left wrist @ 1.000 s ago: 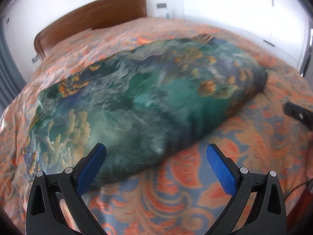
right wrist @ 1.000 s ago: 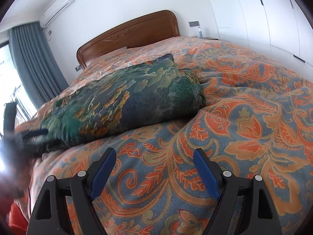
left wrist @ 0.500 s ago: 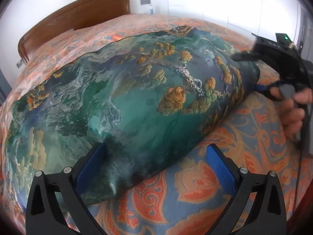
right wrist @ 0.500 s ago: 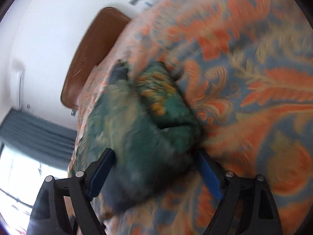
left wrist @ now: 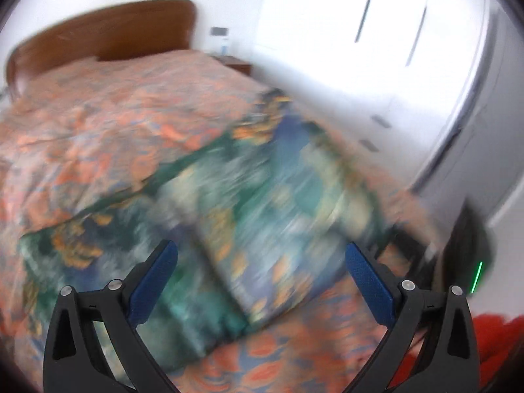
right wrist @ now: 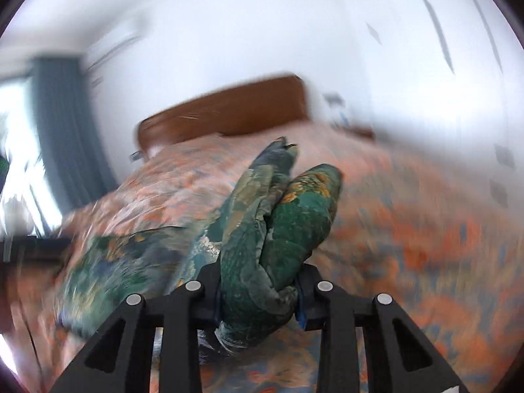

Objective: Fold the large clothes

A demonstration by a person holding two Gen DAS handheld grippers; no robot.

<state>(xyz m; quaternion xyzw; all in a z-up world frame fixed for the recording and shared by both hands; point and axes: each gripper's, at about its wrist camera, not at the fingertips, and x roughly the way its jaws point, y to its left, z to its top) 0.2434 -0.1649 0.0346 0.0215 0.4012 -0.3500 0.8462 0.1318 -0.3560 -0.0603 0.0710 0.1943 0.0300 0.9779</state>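
A large green-and-blue patterned quilt (left wrist: 249, 216) lies folded on the bed; the view is blurred. My left gripper (left wrist: 262, 262) is open, its blue pads above the quilt's near edge, holding nothing. My right gripper (right wrist: 258, 294) is shut on a thick bunched end of the quilt (right wrist: 278, 229) and lifts it off the bed; the rest trails down to the left. The right gripper's body shows dimly at the right edge of the left wrist view (left wrist: 471, 252).
The bed has an orange-and-blue floral cover (left wrist: 98, 124) and a brown wooden headboard (right wrist: 229, 111). White wardrobe doors (left wrist: 376, 32) stand on the right. A blue-grey curtain (right wrist: 62, 124) and bright window are at left.
My right gripper closed on the quilt's end and raised it. The left gripper lifted and swung, still open. Both views are blurred by motion.
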